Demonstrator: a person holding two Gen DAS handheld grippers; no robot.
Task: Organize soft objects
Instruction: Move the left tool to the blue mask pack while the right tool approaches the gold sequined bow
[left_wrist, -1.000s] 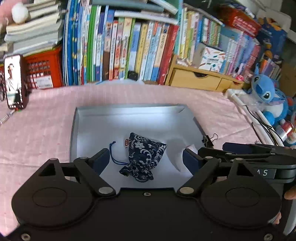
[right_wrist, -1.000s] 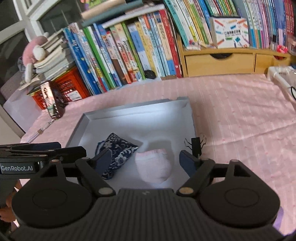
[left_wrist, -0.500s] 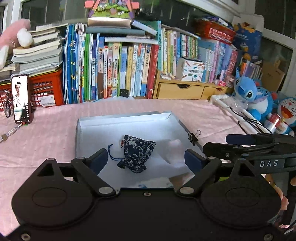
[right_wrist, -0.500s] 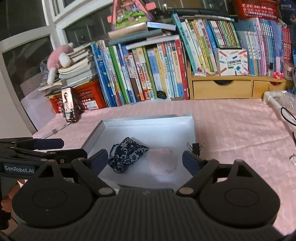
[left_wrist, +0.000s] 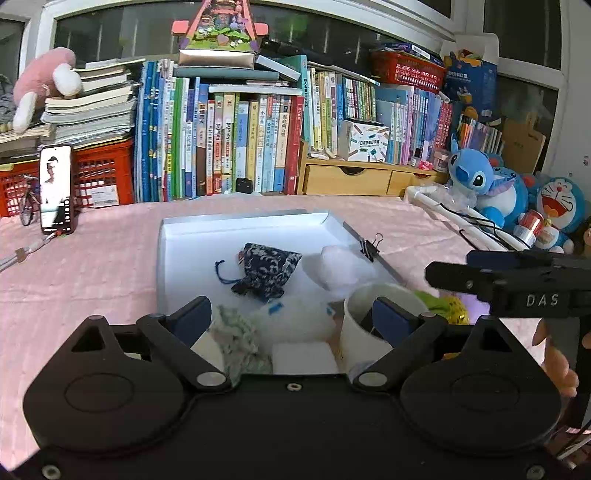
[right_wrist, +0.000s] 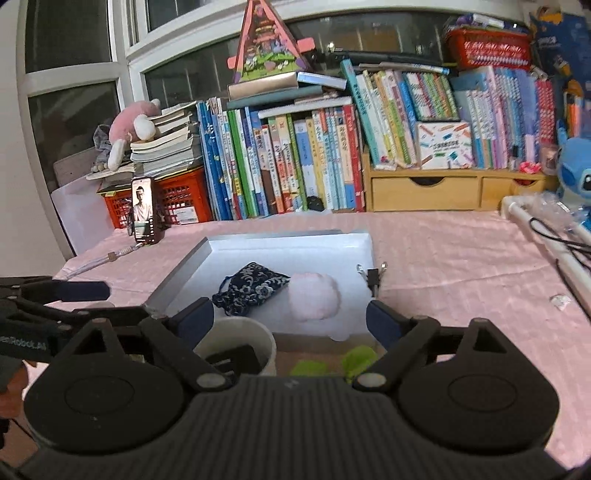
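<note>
A white tray (left_wrist: 177, 236) lies on the pink tablecloth. In it rest a dark blue floral drawstring pouch (left_wrist: 267, 267) and a pink fluffy ball (left_wrist: 341, 267). In front of the tray sit a pale green knitted cloth (left_wrist: 240, 339), a white fluffy item with blue tags (left_wrist: 295, 317), a white block (left_wrist: 304, 358) and a white paper cup (left_wrist: 365, 332). My left gripper (left_wrist: 291, 317) hovers above these near items with its jaws opening and nothing pressed between them. My right gripper (right_wrist: 288, 319) is also opening and holds nothing, above the cup (right_wrist: 236, 343) and green cloth scraps (right_wrist: 332, 363); the pouch (right_wrist: 251, 288) and ball (right_wrist: 314, 301) lie beyond.
Books, a wooden drawer unit (left_wrist: 351, 179) and red crates (left_wrist: 99, 177) line the back. A phone (left_wrist: 55, 188) stands at the left. Blue plush toys (left_wrist: 484, 184) and a white pole with cable (left_wrist: 461, 218) sit at the right. A binder clip (left_wrist: 371, 245) grips the tray's right rim.
Both grippers have drawn back from the tray, leaving the pouch and pink ball inside. Their jaws stand wider. The cup, green cloth and white items have come into view in front.
</note>
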